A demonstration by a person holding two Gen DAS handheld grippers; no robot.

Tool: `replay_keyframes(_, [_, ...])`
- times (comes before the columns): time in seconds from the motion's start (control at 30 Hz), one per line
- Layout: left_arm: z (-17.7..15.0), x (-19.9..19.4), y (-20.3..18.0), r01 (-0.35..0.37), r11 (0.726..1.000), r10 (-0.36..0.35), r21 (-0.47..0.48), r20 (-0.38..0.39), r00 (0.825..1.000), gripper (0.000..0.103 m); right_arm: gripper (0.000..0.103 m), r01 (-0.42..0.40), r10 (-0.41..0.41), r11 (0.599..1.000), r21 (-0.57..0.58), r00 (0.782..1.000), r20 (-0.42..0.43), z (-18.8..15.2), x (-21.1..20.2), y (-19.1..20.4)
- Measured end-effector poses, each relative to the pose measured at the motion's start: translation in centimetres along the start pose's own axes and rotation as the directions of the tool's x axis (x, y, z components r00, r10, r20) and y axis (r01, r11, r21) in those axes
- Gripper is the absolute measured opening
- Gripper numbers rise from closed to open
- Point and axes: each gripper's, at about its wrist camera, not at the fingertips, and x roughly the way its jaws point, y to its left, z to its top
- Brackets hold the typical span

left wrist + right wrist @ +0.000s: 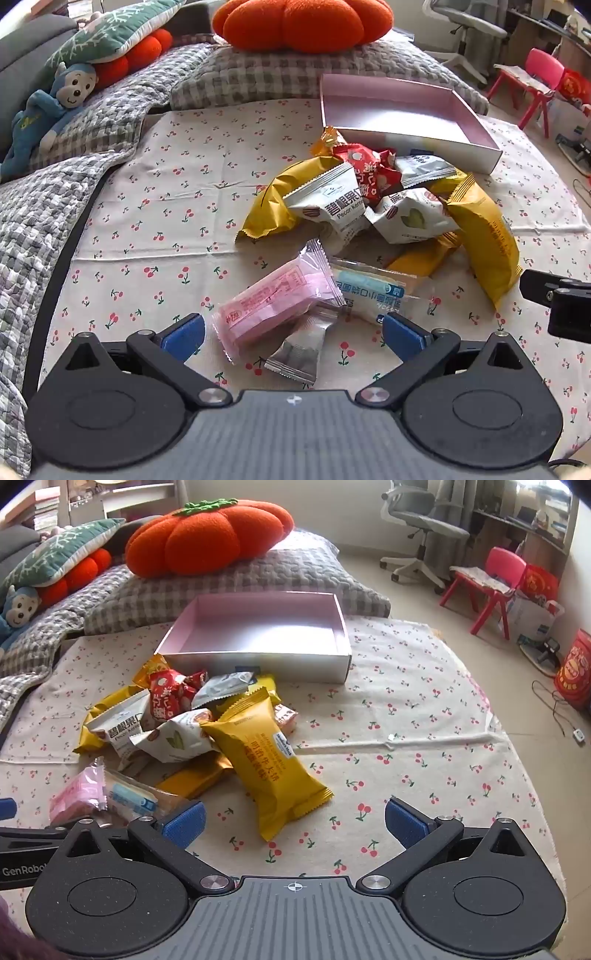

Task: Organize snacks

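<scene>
Left gripper [293, 332] hangs over the cherry-print cloth [155, 229], fingers spread wide, gripping nothing. A pink packet [275, 301] lies between the blue pads, touching neither; a small silver packet [297, 350] rests against its near end. A pale blue packet [369, 291] sits just at the pink one's 3 o'clock.

Right gripper [293, 823] also has its fingers wide apart, nothing held. A yellow packet [266, 764] lies at its 12 o'clock, the near corner reaching in between the pads without contact.

Snack pile [177, 716]: white, red, grey and yellow packets heaped together at the right gripper's 11 o'clock, overlapping one another. The open box [258, 664], pink inside, stands beyond the pile at 12 o'clock, its front wall just beside the farthest packets. No packet visible inside it.

Orange pumpkin cushion [207, 535] on a checked pillow [288, 576] behind the box. Monkey toy [48, 110] at the left gripper's 10 o'clock.
</scene>
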Motion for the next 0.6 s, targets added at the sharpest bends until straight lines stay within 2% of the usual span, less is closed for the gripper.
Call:
replay_keyframes(0.17, [0.0, -0.2, 0.0, 0.003, 1.0, -0.003, 0.003, 0.005, 1.0, 0.103, 0.103, 0.007, -0.006, 1.0, -0.02, 0.999, 0.033, 0.0, -0.4, 0.2])
replay_keyframes(0.37, [-1.2, 0.6, 0.6, 0.015, 1.0, -0.015, 0.009, 0.015, 1.0, 0.103, 0.103, 0.0, 0.0, 1.0, -0.008, 1.0, 0.011, -0.1, -0.1, 0.1])
replay_keyframes(0.6, [-0.5, 0.3, 0.3, 0.012, 1.0, -0.012, 0.004, -0.005, 1.0, 0.103, 0.103, 0.001, 0.0, 1.0, -0.018, 1.0, 0.019, -0.2, -0.3, 0.4])
